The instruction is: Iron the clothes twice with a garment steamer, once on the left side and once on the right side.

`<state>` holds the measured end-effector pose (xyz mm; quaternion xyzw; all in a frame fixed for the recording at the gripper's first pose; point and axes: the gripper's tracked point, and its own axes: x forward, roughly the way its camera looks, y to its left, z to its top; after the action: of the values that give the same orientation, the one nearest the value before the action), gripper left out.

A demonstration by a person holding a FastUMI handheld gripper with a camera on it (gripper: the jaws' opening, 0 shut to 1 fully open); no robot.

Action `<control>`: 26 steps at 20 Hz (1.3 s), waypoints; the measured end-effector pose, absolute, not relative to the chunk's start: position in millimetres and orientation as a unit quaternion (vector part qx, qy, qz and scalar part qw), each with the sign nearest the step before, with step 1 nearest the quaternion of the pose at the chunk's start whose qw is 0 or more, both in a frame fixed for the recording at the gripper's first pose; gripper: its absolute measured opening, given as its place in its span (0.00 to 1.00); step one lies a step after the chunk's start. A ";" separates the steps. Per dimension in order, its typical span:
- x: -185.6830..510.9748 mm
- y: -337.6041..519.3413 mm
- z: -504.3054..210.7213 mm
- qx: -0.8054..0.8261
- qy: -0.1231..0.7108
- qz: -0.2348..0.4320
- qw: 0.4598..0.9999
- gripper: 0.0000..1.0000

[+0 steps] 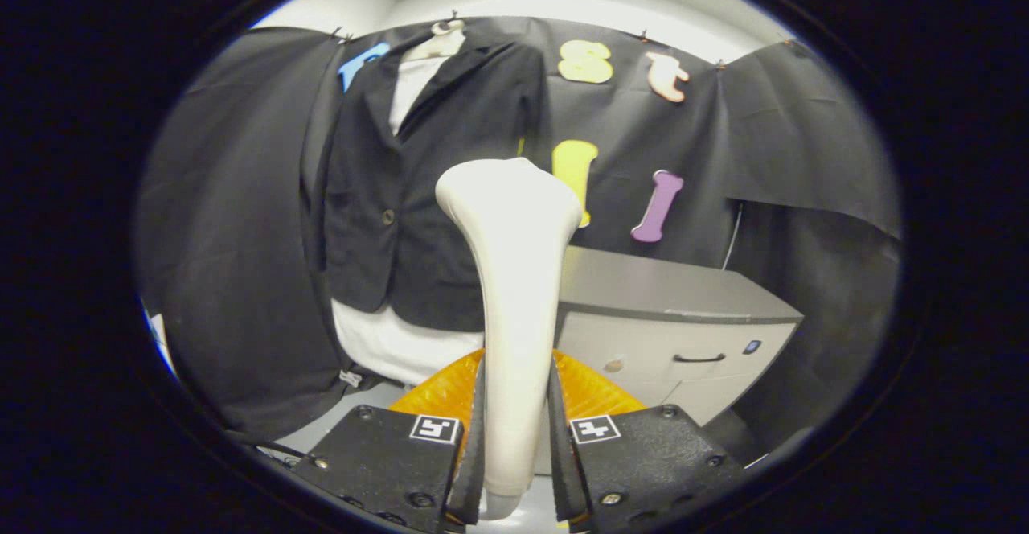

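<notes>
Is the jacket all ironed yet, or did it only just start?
Looks like it is only starting. Done: the gripper is shut on the steamer, both fingers pressing its handle. In hand: the steamer's head is raised toward the black jacket hanging ahead, apparently not touching it. Left: seemingly both passes, left side and right side.

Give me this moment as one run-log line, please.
tool: shut on steamer handle | jacket: hanging beyond steamer, apart | cabinet: beside | ironing: not begun

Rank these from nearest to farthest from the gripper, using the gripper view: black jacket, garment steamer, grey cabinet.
1. Garment steamer: clamped between the gripper fingers.
2. Grey cabinet: beyond the fingers, right of the steamer.
3. Black jacket: hanging left, by the wall.
</notes>
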<state>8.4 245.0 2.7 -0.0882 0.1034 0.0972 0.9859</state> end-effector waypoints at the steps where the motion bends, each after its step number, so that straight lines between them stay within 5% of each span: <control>1: 4.7 223.5 11.6 -0.081 0.095 0.093 0.988 0.37; 12: -8.5 57.4 87.5 -0.003 0.036 0.071 0.997 0.37; 26: -7.9 -13.0 60.6 0.018 0.068 0.047 0.996 0.37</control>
<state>-7.9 -13.0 60.6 0.0183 0.0683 0.0470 0.9964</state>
